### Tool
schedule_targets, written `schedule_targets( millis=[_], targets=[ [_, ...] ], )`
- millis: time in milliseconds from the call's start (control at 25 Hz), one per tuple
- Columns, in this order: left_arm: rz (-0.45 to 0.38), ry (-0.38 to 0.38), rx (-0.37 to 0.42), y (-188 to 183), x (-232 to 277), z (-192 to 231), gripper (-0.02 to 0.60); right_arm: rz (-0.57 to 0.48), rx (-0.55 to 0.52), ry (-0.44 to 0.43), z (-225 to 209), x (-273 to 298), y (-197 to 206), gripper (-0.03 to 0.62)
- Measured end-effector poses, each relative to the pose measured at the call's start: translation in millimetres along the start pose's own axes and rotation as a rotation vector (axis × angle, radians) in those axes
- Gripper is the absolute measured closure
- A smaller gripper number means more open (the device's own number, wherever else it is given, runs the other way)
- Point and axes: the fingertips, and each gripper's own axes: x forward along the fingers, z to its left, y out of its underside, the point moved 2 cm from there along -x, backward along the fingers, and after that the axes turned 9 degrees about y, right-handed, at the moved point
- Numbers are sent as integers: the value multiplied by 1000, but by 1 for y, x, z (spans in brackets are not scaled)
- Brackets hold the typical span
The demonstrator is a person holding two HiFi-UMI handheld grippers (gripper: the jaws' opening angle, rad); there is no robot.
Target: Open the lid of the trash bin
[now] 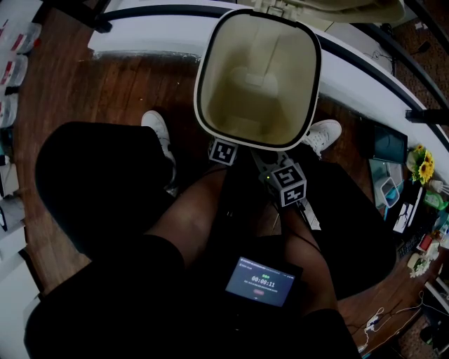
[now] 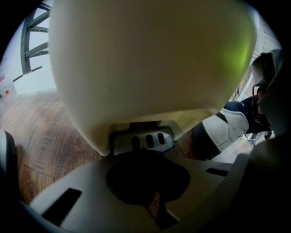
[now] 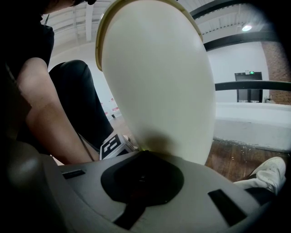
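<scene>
Cream bin fills the top centre, lid up. Left gripper, jaws together and empty, seems to press the pedal; right gripper likewise closed. A slip could drop the lid.

Quick tally from what I can see: one cream trash bin with one lid, two marker cubes, two white sneakers, one phone showing a timer, and one bunch of sunflowers.
</scene>
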Motion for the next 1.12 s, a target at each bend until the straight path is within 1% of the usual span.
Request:
schedule_targets(
  millis=[1120],
  targets=[
    [-11,9,5,-2,-4,-3,566,18,-12,17,2,-1,4,576]
  ],
)
